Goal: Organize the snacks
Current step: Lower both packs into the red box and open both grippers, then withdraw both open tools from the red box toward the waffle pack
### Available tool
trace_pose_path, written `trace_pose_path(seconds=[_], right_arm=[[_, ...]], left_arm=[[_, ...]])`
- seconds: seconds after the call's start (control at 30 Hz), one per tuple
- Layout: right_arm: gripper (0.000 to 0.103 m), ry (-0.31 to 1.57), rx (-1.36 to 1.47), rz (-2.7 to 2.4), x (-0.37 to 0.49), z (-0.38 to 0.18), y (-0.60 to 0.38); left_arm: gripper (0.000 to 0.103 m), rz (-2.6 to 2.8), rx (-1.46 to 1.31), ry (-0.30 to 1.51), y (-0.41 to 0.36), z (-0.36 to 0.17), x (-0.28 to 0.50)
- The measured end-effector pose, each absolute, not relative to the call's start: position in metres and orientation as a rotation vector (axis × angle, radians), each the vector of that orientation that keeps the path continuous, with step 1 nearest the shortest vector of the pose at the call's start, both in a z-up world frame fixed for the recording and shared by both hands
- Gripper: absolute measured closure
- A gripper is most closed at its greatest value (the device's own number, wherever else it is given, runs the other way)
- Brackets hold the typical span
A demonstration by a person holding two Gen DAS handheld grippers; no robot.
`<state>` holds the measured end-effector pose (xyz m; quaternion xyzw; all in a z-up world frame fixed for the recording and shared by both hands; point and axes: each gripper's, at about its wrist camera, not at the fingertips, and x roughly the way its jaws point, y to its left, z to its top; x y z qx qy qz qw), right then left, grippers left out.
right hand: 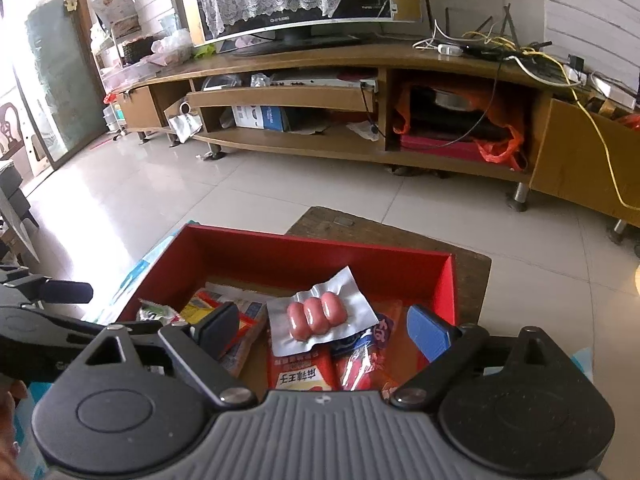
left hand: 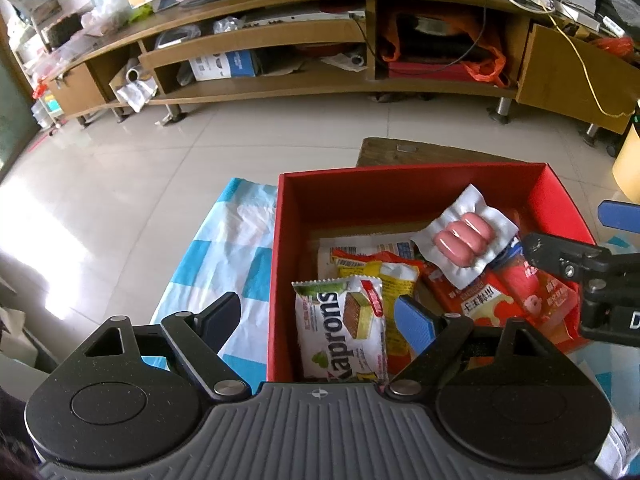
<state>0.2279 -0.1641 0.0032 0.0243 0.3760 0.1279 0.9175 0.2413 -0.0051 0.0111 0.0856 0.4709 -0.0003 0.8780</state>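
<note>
A red box (left hand: 280, 240) (right hand: 312, 252) holds several snack packets. A clear pack of three pink sausages (left hand: 464, 240) (right hand: 318, 314) lies on top of red packets (left hand: 488, 300) (right hand: 296, 372). A white Kaprons wafer packet (left hand: 344, 332) leans at the box's near left, above a yellow packet (left hand: 384, 280). My left gripper (left hand: 320, 316) is open and empty, straddling the box's near left wall. My right gripper (right hand: 324, 332) is open and empty, just above the near side of the box, with the sausage pack ahead between its fingers. It also shows at the right of the left wrist view (left hand: 580, 264).
The box sits on a blue-and-white checked cloth (left hand: 224, 248) over a low surface, with a dark wooden stool (left hand: 420, 152) (right hand: 472, 264) behind it. Tiled floor lies beyond. A long wooden TV stand (left hand: 320, 64) (right hand: 360, 140) with clutter and cables runs along the far wall.
</note>
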Motion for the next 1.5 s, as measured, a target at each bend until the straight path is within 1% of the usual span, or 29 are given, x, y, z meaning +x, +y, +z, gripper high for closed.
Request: trace_pose_path(seconds=[0.3, 0.57, 1.23, 1.5], right_arm=[[0.014, 0.82, 0.021, 0.263, 0.193, 0.007, -0.158], [0.014, 0.903, -0.001, 0.272, 0.144, -0.004, -0.156], [0.014, 1.024, -0.003, 0.26, 0.034, -0.021, -0.158], [0.014, 1.057, -0.006, 0.267, 0.005, -0.029, -0.159]], left_arm=[[0.013, -0.02, 0.182, 1.01, -0.007, 0.009, 0.209], [0.012, -0.066, 0.185, 1.055, -0.009, 0.003, 0.168], [0.012, -0.163, 0.205, 1.184, -0.018, -0.025, 0.074], [0.012, -0.185, 0.235, 1.208, -0.022, -0.032, 0.043]])
